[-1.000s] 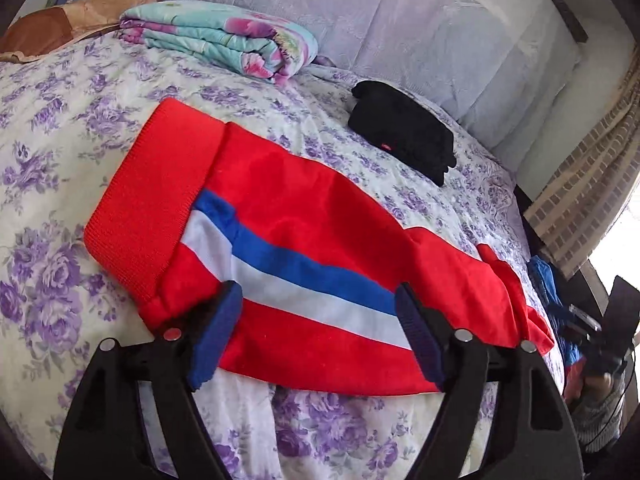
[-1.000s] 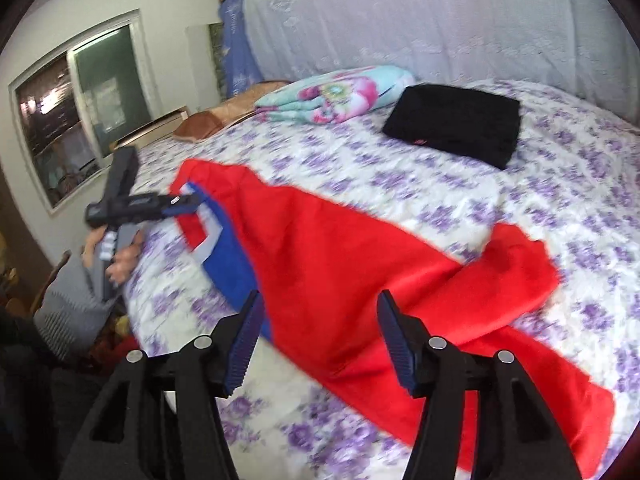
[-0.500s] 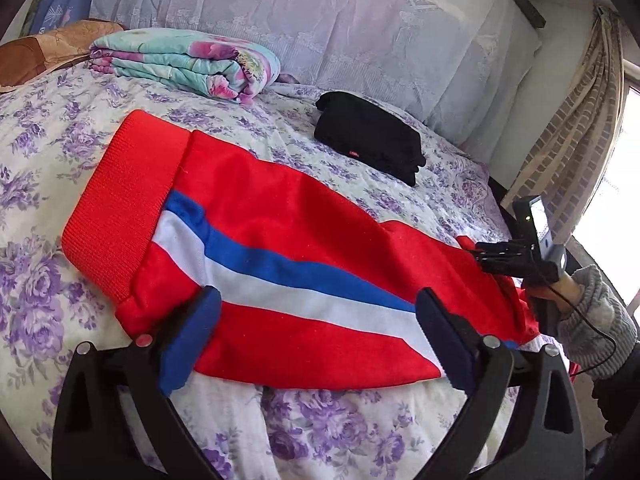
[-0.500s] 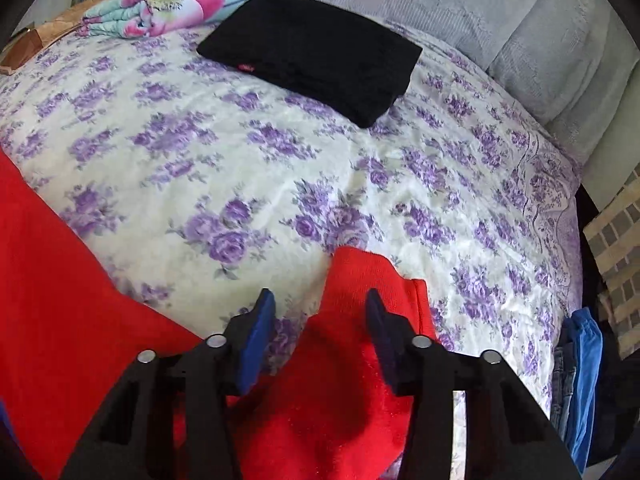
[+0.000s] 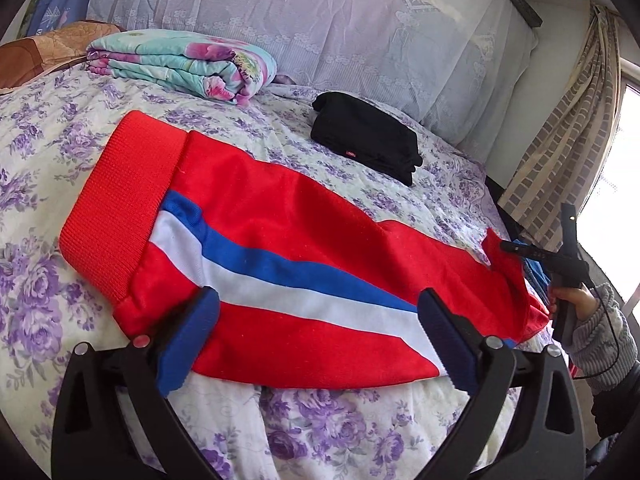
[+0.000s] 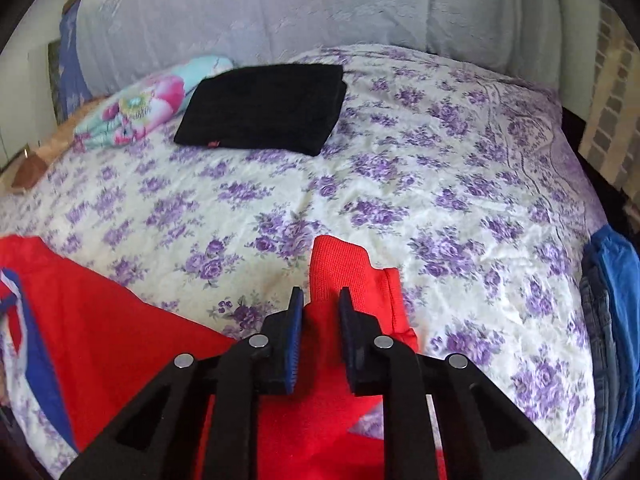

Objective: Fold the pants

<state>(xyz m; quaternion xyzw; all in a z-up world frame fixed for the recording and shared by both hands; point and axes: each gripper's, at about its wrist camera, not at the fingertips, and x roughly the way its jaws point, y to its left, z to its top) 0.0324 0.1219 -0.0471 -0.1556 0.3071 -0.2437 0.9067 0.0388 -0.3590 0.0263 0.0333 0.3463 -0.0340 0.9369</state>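
Note:
Red pants with a blue and white side stripe lie across the flowered bed, ribbed waistband at the left. My left gripper is open just above the pants' near edge, touching nothing. In the left wrist view my right gripper is at the leg end on the right. In the right wrist view my right gripper is closed down on the red ribbed cuff of the pants and lifts it slightly off the bed.
A folded black garment and a folded floral blanket lie at the far side of the bed. Blue clothes hang off the right edge. A curtain and window are at the right.
My right gripper swung from over the pants' middle to the leg cuff and closed on it. My left gripper pulled back slightly and stayed open.

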